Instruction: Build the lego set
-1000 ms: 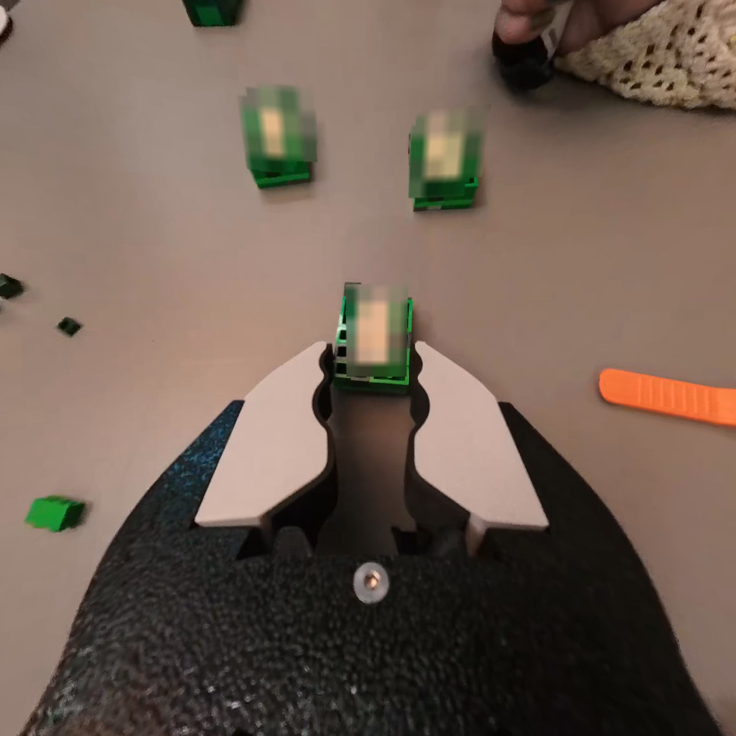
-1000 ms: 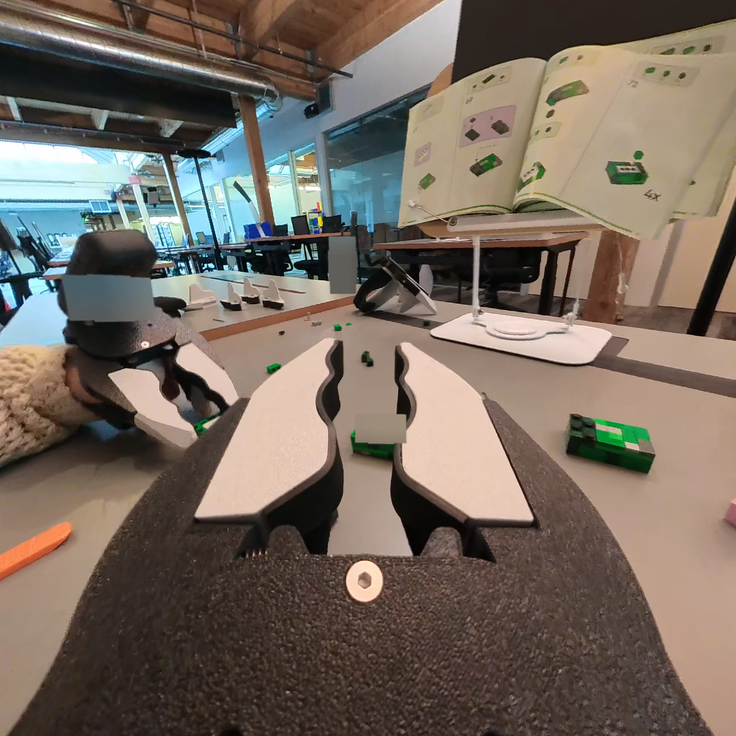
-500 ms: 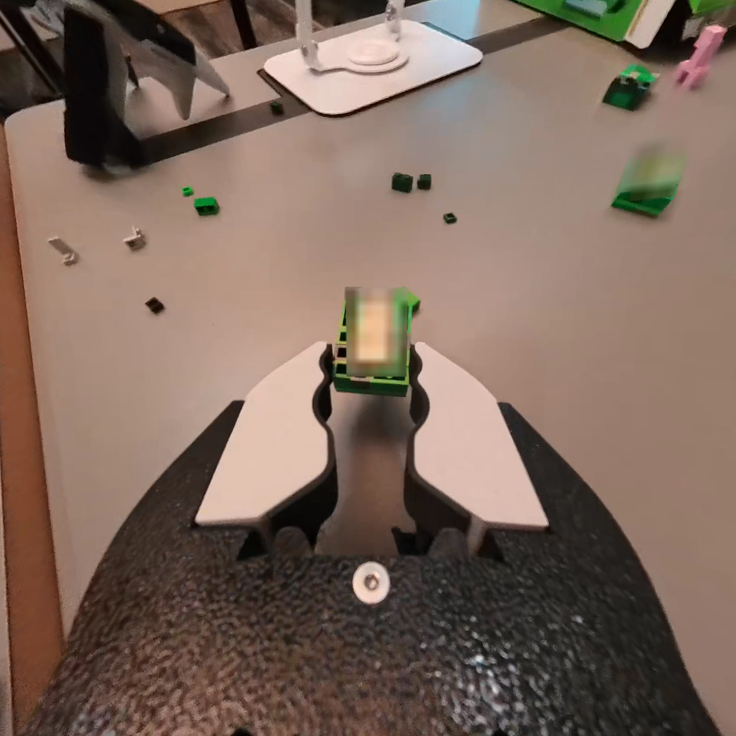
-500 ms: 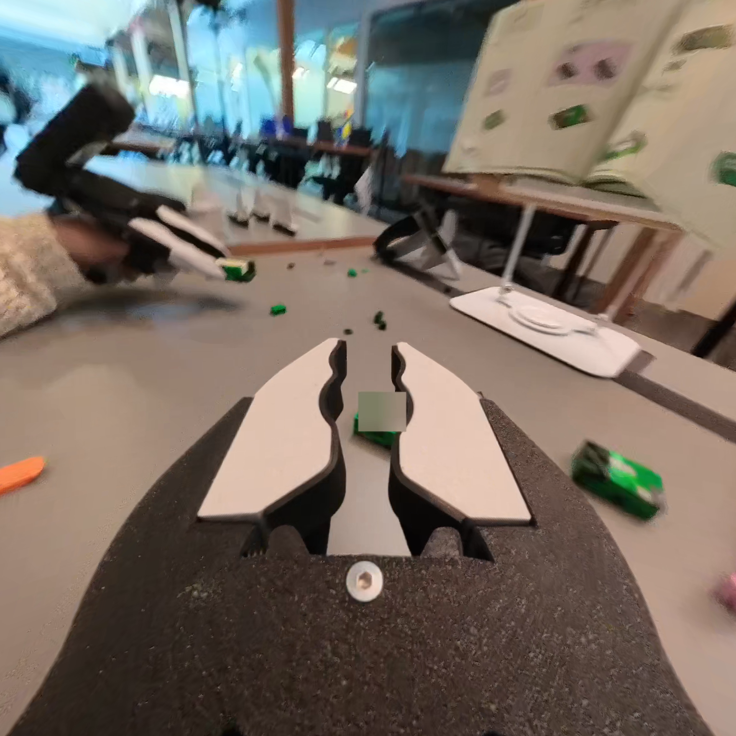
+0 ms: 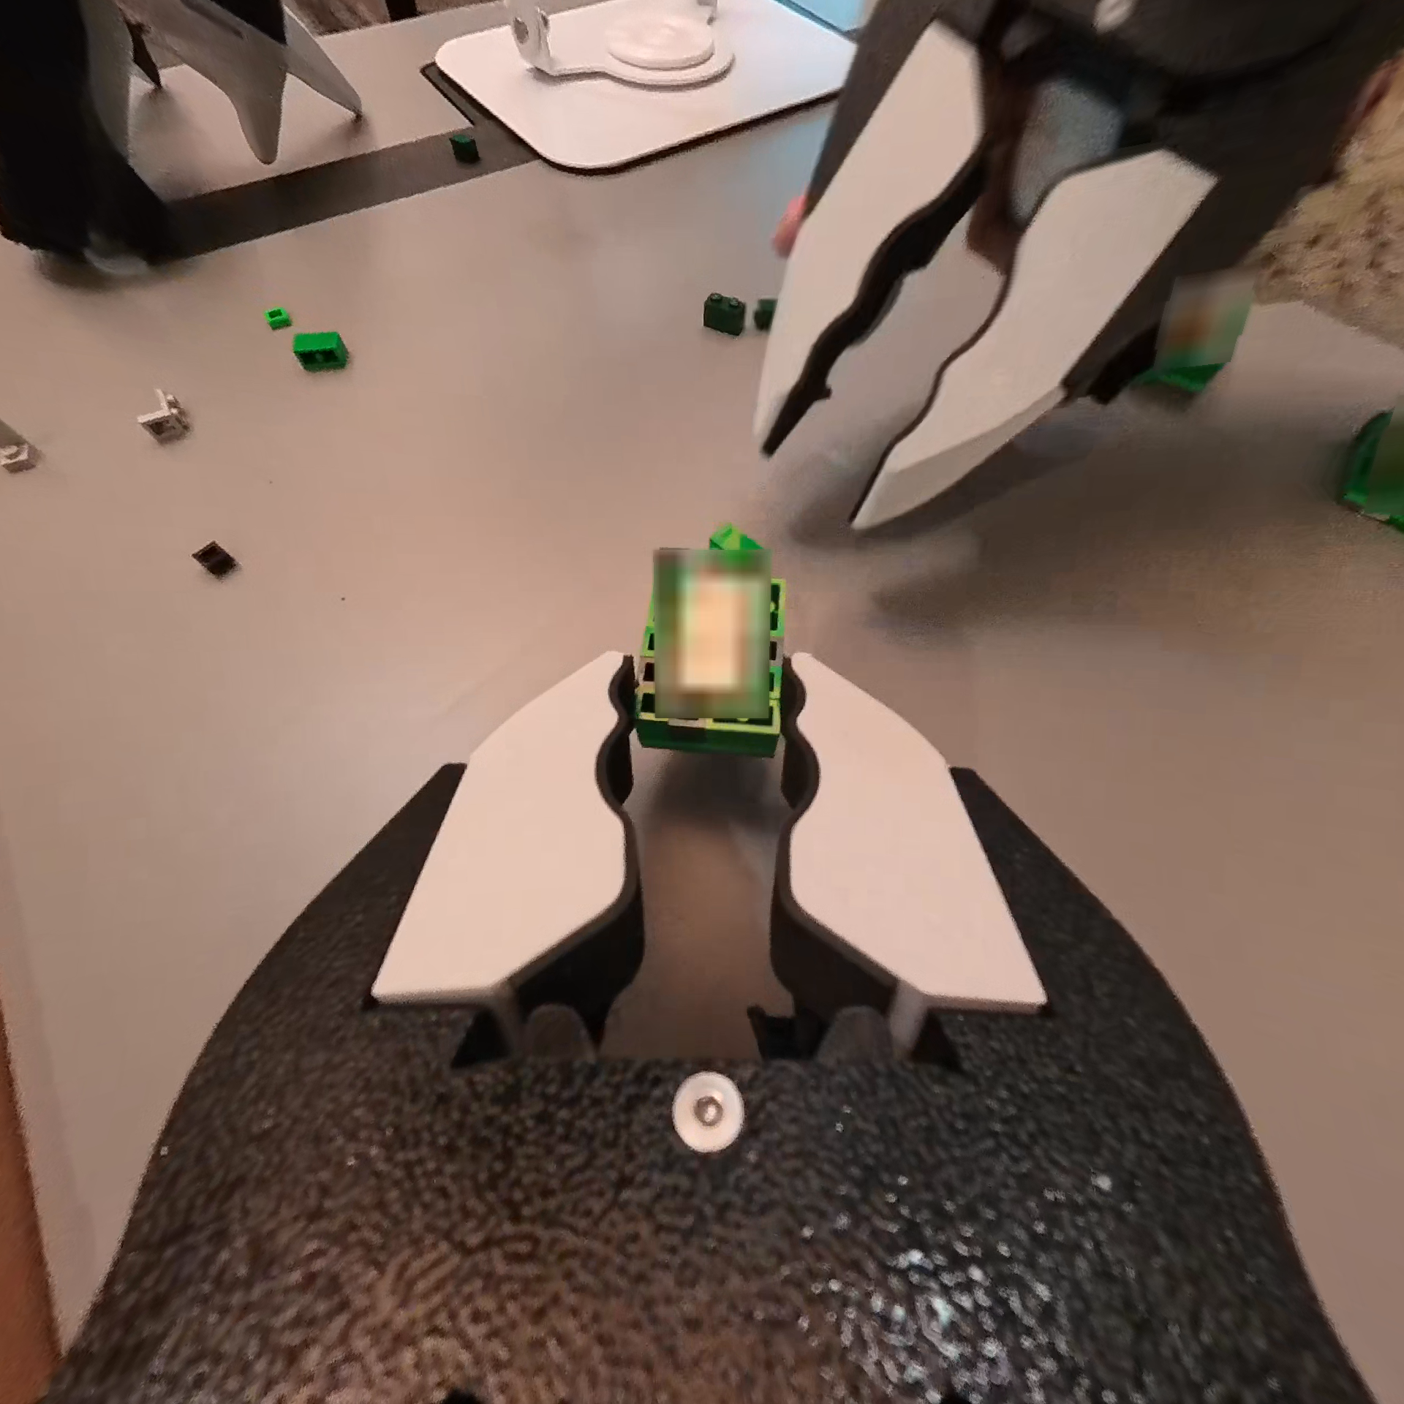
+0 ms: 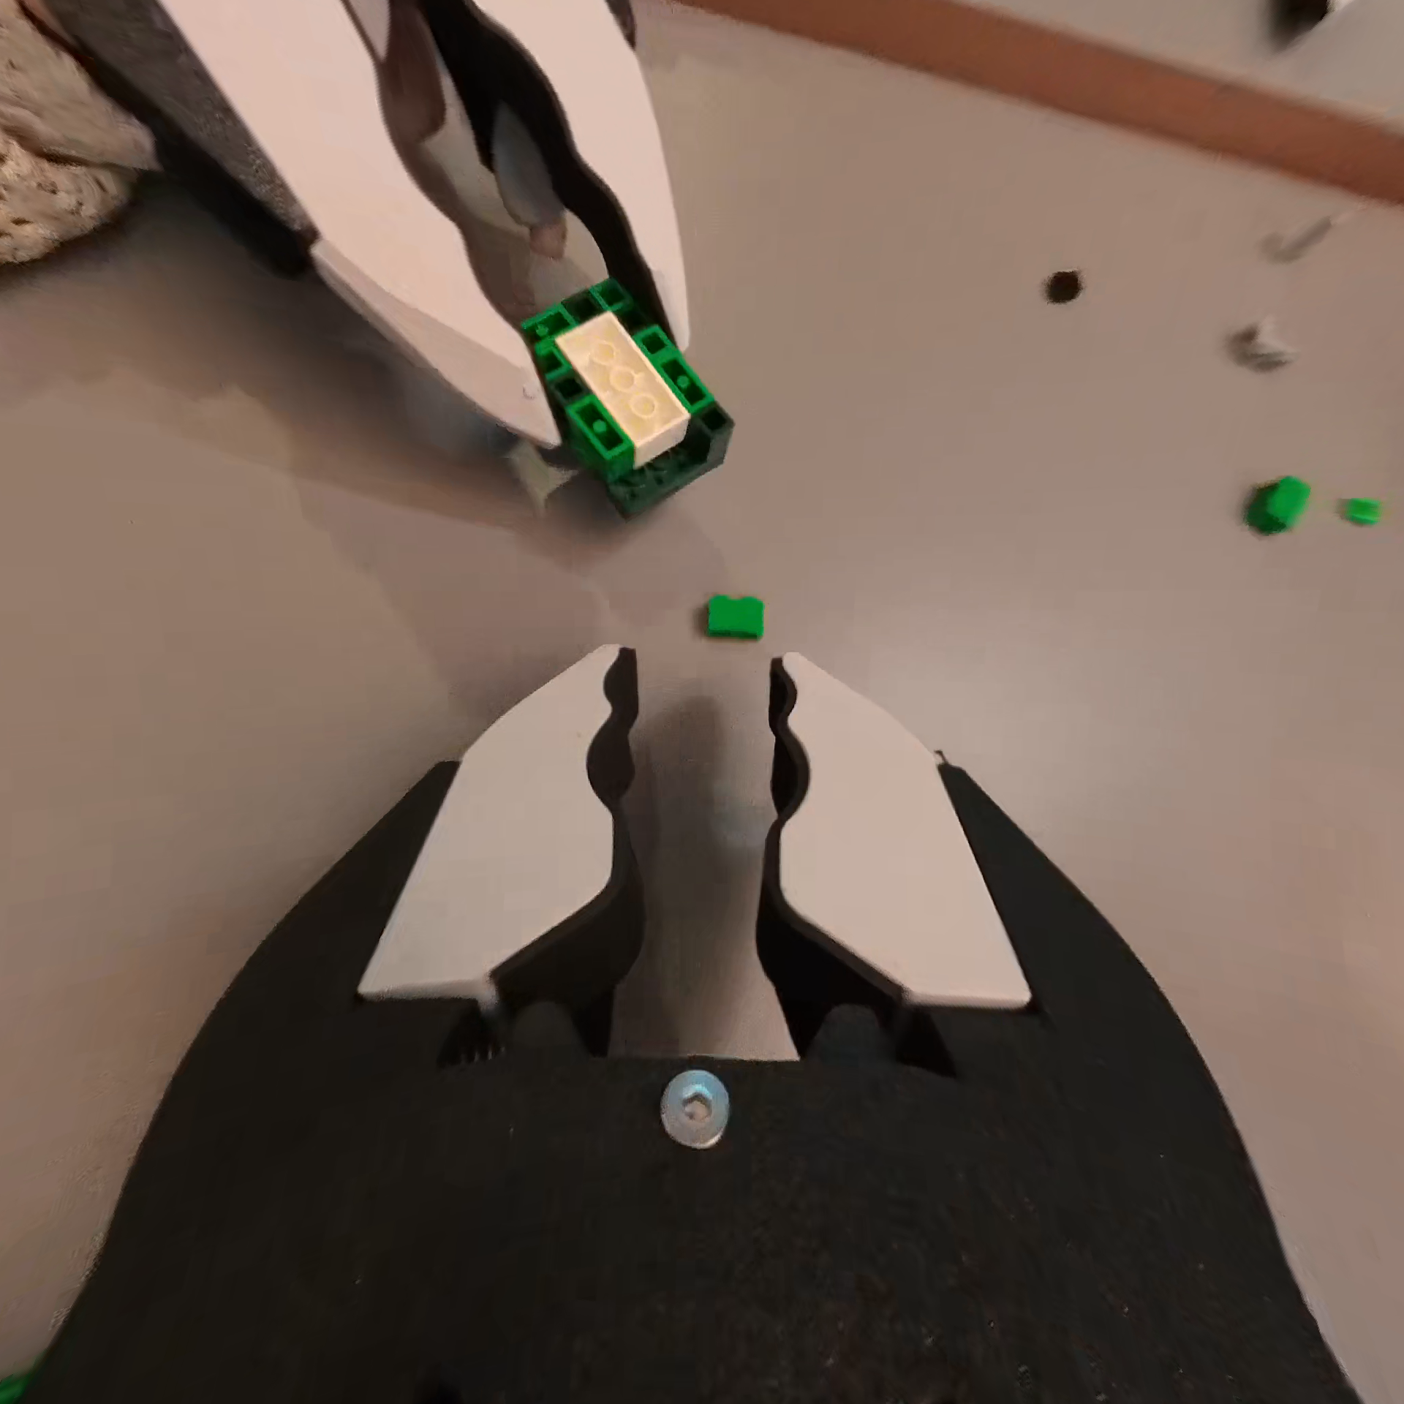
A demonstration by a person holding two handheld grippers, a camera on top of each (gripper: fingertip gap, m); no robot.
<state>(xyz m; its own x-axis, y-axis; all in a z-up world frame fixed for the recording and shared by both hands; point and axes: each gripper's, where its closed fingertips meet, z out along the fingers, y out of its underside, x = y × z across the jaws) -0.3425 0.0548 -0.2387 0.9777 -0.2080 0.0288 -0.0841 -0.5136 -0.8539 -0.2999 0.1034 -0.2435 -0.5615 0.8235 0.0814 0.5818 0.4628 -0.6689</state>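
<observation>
So my left gripper (image 5: 710,687) was clamped on the green-and-cream lego block (image 5: 710,668), frame centre. My right gripper (image 6: 703,661) was parted, empty, with a small green brick (image 6: 735,615) just beyond its tips.

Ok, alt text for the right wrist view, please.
The right tongs hang open just short of a small green brick on the grey table. Upper left, the left tongs grip a green block with a cream brick on top.
</observation>
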